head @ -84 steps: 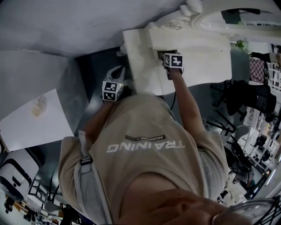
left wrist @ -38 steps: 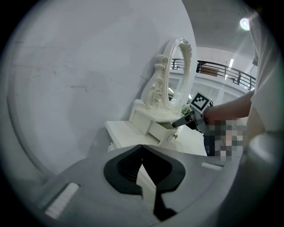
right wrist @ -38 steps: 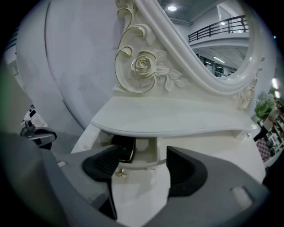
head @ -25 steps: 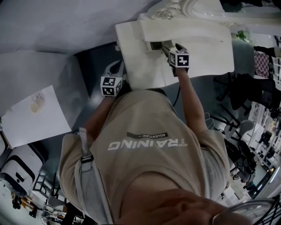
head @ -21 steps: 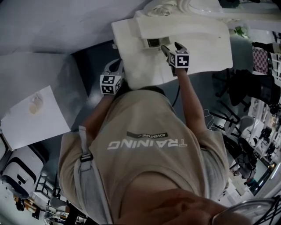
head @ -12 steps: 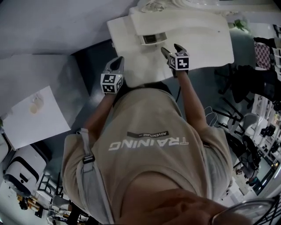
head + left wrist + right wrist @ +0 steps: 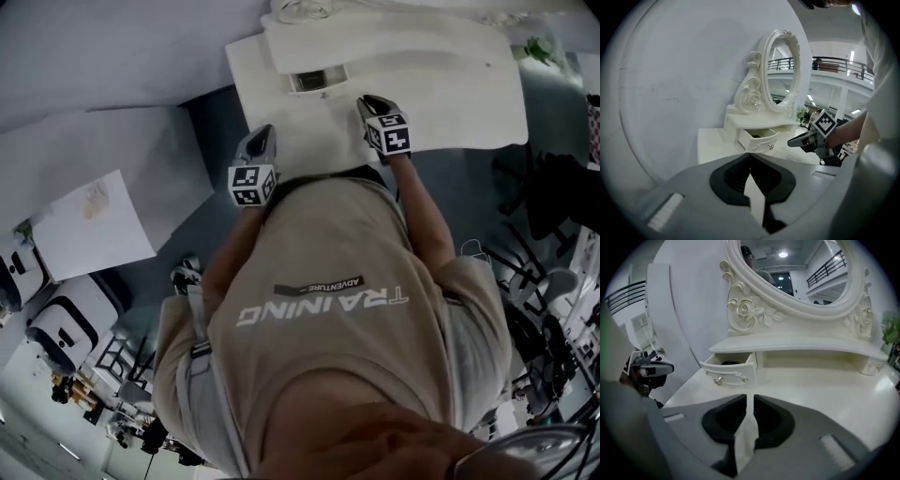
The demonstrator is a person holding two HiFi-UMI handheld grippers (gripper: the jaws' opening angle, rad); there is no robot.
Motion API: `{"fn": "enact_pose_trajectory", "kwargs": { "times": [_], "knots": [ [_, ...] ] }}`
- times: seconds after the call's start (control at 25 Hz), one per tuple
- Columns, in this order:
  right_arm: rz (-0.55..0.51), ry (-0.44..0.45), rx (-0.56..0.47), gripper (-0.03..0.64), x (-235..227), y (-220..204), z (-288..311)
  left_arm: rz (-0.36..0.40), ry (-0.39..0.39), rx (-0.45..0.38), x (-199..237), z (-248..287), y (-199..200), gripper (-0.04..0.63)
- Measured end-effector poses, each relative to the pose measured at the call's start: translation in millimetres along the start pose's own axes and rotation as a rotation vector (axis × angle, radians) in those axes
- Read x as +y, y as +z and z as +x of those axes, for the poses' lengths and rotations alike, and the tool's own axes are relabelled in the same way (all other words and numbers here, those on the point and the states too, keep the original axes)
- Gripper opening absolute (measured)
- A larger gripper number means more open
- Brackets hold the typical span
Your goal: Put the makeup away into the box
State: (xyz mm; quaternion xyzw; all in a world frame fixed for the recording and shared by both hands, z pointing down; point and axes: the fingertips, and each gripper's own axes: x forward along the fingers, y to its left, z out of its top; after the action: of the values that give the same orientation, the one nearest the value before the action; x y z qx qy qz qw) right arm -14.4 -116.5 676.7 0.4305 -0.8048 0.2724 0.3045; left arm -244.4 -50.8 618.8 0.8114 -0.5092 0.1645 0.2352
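A small open drawer (image 7: 319, 81) (image 7: 758, 139) (image 7: 730, 368) juts from the shelf of a white vanity table (image 7: 450, 103). Its inside is dark and I cannot tell what it holds. My right gripper (image 7: 367, 100) (image 7: 750, 397) hovers over the tabletop a short way in front of the drawer. Its jaws are closing, a narrow slit is left between them, and nothing is in it. It also shows as right gripper (image 7: 792, 142). My left gripper (image 7: 263, 133) (image 7: 750, 155) is shut and empty near the table's front left edge. No loose makeup shows on the table.
An oval mirror (image 7: 792, 268) (image 7: 783, 70) in a carved white frame rises behind the shelf. A green plant (image 7: 889, 331) stands at the table's far right. A white wall runs along the table's left side. Dark floor and white panels (image 7: 94, 225) lie to the left.
My right gripper has drawn back from the drawer and its wide-open jaws have come nearly together. My left gripper has moved toward the table's edge, still shut.
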Motion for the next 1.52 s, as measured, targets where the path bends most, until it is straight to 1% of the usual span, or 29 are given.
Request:
{"fn": "enact_pose_trajectory", "kwargs": {
  "times": [0.12,0.24,0.28,0.32,0.4,0.48,0.56,0.64,0.76,0.88,0.96,1.04,1.12,1.2,1.28,1.44,1.52],
  "knots": [
    [-0.082,0.101,-0.057,0.013,-5,-3,-4,0.019,0.04,0.007,-28,14,1,0.006],
    [-0.111,0.21,-0.093,0.01,-3,-5,-2,0.078,0.059,0.047,-45,30,-2,0.006],
    [-0.115,0.23,-0.103,0.005,-6,-4,1,0.077,0.064,0.059,-47,36,-3,0.006],
    [-0.119,0.242,-0.113,0.005,-12,-2,5,0.061,0.072,0.068,-47,43,-5,0.006],
    [-0.129,0.25,-0.125,0.005,-24,-1,12,0.014,0.094,0.085,-44,54,-9,0.006],
    [-0.116,0.255,-0.133,0.005,-30,-2,15,-0.025,0.12,0.107,-38,58,-15,0.006],
    [-0.097,0.267,-0.143,0.005,-29,-1,14,-0.043,0.135,0.12,-33,60,-16,0.006],
    [-0.115,0.273,-0.148,0.005,-26,1,13,-0.037,0.128,0.12,-31,66,-12,0.006],
    [-0.154,0.269,-0.149,0.005,-18,9,14,-0.02,0.084,0.114,-33,82,-4,0.006],
    [-0.136,0.258,-0.128,0.005,-11,17,15,-0.012,0.026,0.124,-38,96,1,0.006],
    [-0.113,0.244,-0.115,0.005,-8,20,17,-0.008,-0.009,0.145,-39,104,1,0.006],
    [-0.113,0.237,-0.095,0.005,-6,19,22,-0.009,-0.031,0.173,-37,112,-6,0.006],
    [-0.126,0.239,-0.072,0.005,-5,17,29,-0.018,-0.043,0.188,-33,122,-11,0.006],
    [-0.115,0.241,-0.047,0.005,-6,16,34,-0.019,-0.048,0.19,-32,128,-11,0.006],
    [-0.103,0.247,-0.047,0.005,-7,20,38,-0.014,-0.049,0.189,-29,130,-7,0.006],
    [-0.114,0.276,-0.06,0.005,-5,34,44,-0.014,-0.038,0.188,-22,135,-2,0.006],
    [-0.125,0.288,-0.051,0.005,-2,37,49,-0.015,-0.03,0.183,-18,138,0,0.006]
  ]
}}
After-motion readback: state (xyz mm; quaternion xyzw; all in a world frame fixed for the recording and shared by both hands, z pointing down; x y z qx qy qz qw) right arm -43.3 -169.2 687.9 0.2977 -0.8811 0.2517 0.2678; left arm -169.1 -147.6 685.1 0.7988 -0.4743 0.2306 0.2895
